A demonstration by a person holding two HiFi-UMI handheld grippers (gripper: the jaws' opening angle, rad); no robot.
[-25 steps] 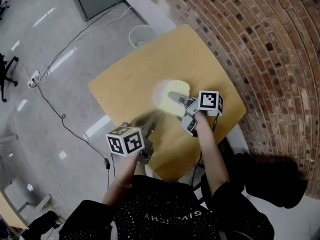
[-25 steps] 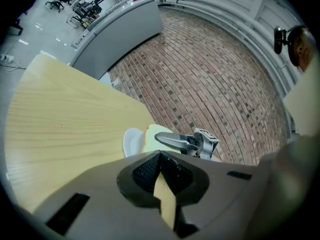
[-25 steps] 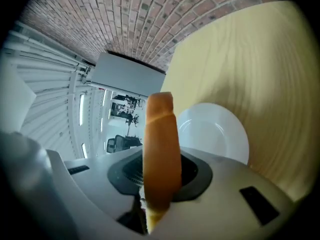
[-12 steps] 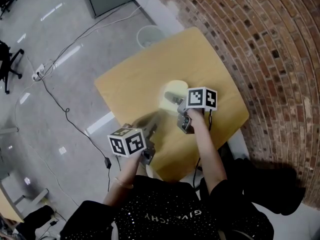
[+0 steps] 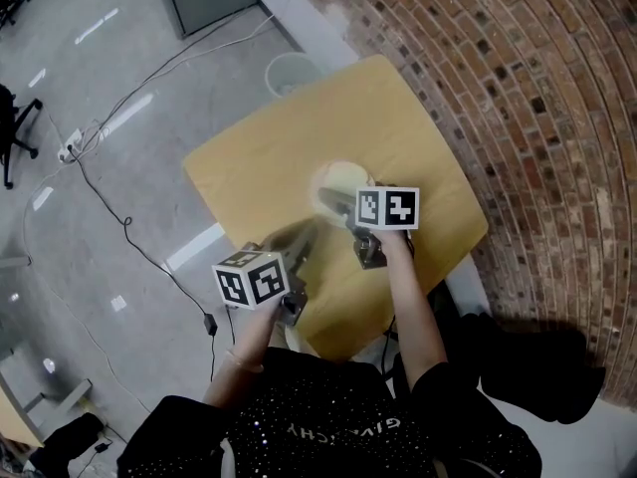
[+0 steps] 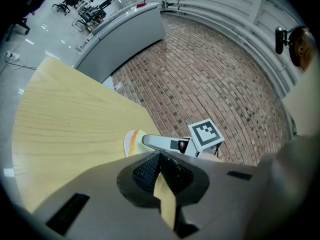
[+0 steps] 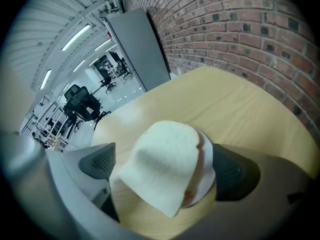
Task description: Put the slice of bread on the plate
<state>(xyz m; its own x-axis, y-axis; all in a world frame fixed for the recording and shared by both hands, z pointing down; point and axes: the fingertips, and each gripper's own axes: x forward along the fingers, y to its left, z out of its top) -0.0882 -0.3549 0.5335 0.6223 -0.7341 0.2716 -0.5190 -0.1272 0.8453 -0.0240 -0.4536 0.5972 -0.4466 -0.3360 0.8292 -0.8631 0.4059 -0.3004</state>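
Slice of bread (image 7: 162,159) resting on the plate (image 7: 208,168) near the middle of the wooden table (image 7: 235,109), its near corner overhanging the rim. Right gripper (image 7: 166,170) straddles the slice, jaws just opened wide, pads clear of it on both sides. Left gripper (image 6: 159,156) is pinched together on nothing, at the table's near edge. Risk: a pad catching the overhanging corner on withdrawal could drag or tip the slice off the plate.

A light wooden table (image 5: 259,157) stands by a brick wall (image 5: 537,88) on grey floor (image 5: 80,237), white bin (image 5: 292,71) near.
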